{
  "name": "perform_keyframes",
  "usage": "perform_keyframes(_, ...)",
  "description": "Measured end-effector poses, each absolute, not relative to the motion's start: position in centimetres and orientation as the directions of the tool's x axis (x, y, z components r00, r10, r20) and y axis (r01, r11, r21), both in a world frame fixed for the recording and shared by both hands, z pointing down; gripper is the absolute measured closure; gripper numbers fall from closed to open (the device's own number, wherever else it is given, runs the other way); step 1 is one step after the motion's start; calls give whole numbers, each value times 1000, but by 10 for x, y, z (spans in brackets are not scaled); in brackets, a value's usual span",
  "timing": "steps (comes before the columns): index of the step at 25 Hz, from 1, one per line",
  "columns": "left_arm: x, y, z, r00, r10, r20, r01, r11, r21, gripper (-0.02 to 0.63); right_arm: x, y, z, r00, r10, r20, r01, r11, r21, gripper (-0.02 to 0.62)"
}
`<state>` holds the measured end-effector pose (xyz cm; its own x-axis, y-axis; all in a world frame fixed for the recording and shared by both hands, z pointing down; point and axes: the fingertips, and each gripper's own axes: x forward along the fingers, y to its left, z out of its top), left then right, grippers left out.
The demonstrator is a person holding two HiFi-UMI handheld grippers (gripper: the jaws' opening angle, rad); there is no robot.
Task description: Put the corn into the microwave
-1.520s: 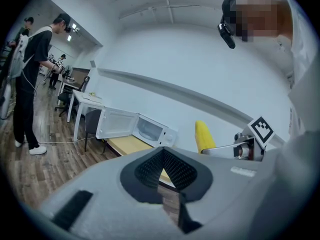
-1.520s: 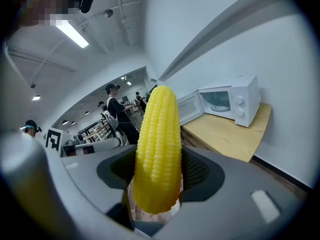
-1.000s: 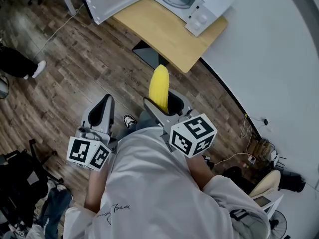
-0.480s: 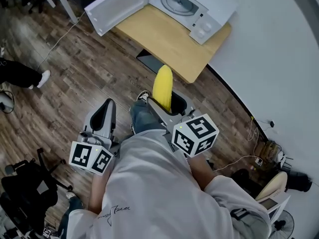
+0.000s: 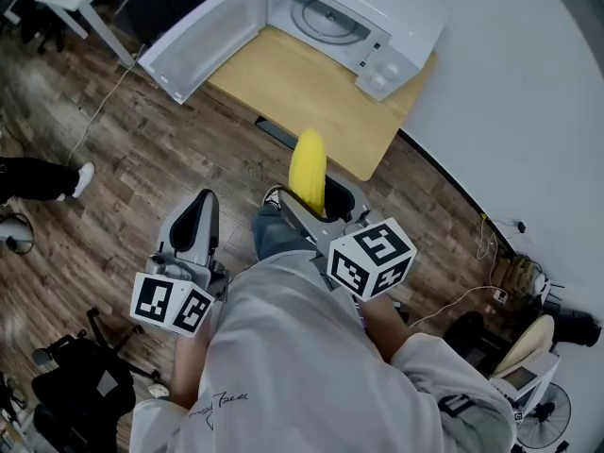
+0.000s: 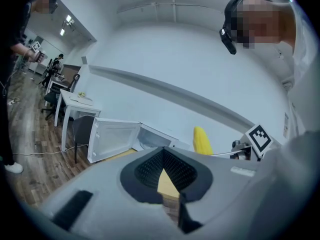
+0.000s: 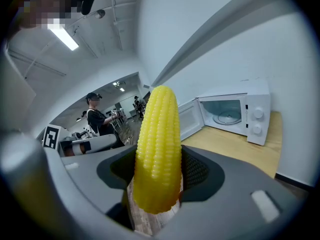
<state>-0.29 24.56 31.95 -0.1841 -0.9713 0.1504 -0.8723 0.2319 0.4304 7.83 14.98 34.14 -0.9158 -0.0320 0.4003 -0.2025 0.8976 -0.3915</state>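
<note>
**A:** The right gripper point(image 7: 159, 184) first. What has it got?

**B:** Its jaws are clamped on the corn point(image 7: 157, 149), with one ribbed pad on each side of the cob's thick lower end. The cob stands up out of the grip, its narrow tip pointing up and forward.

**A:** And the left gripper point(image 6: 162, 156)?

**B:** Its jaws are pressed together at the tips, and nothing is between them. Only a thin wedge of wood shows through behind the pads. In the head view it is to the left of the corn, apart from it, over the floor point(image 5: 142, 149).

**A:** What is just behind the grippers?

**B:** Each one carries its marker cube point(image 5: 370, 258) at the rear, close against the person's white shirt point(image 5: 283, 366). A leg in jeans point(image 5: 274, 232) shows between the two grippers.

**A:** Where is the corn relative to the goal?

**B:** It is in the air, in the right gripper's grip. From the head view its tip overlaps the near edge of the wooden table point(image 5: 311, 92). The microwave point(image 5: 396, 26) sits at the far end of that table, near the white wall point(image 5: 528, 111), well apart from the cob.

**A:** How does the microwave stand?

**B:** Its door point(image 5: 203, 36) is swung wide to the left, past the table's edge. The round turntable point(image 5: 326, 17) shows inside the cavity. The two control knobs are on the right of its front.
</note>
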Motion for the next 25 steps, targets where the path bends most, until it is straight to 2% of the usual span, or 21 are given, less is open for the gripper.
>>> perform_keyframes(14,-67,144,321,-103,-980,172,-891,168,422,618,20,60,356,-906,-80,416,-269,868,-418,334)
perform_keyframes(25,-84,67,325,-27,-985,172,-907,97,411,618,6,-9,369,-895,-141,424,-329,850,-412,334)
